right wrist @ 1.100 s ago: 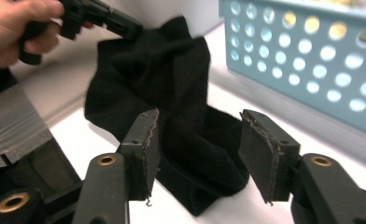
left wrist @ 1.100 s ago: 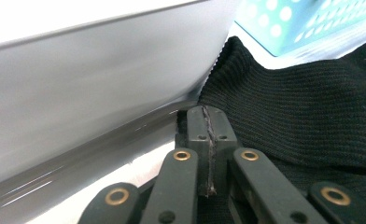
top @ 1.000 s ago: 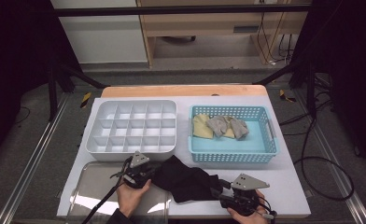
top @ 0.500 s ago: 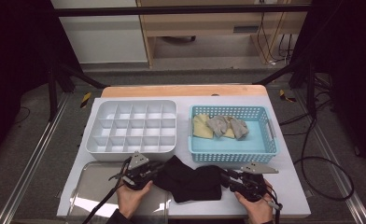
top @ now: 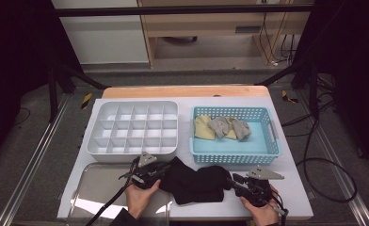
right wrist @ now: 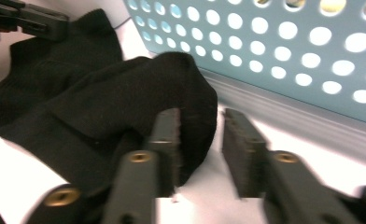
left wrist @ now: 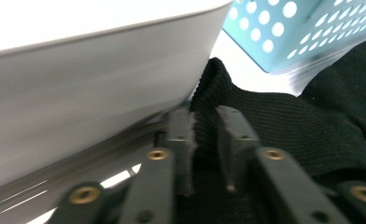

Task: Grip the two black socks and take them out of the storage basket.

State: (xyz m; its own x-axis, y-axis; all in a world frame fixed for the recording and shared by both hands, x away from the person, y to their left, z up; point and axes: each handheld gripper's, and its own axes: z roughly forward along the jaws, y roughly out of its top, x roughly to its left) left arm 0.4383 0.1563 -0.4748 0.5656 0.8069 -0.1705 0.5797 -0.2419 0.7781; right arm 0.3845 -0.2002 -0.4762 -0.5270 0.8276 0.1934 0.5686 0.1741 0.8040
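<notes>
A black sock lies bunched on the white table top, in front of the blue basket. My left gripper is at its left end. In the left gripper view that gripper has just been closing, and its pads pinch the ribbed cuff. My right gripper is at the sock's right end. In the right gripper view the sock's tip sits between the closing jaws of the right gripper. It touches the left pad, and a gap shows at the right pad.
A white compartment tray stands behind my left gripper, its wall very close. The blue basket holds yellow and grey socks, and its perforated wall is just beyond my right jaws. A clear lid lies front left.
My right gripper has shifted a little away from the table's front edge, in at the sock's right end. The left hand has stayed where it was.
</notes>
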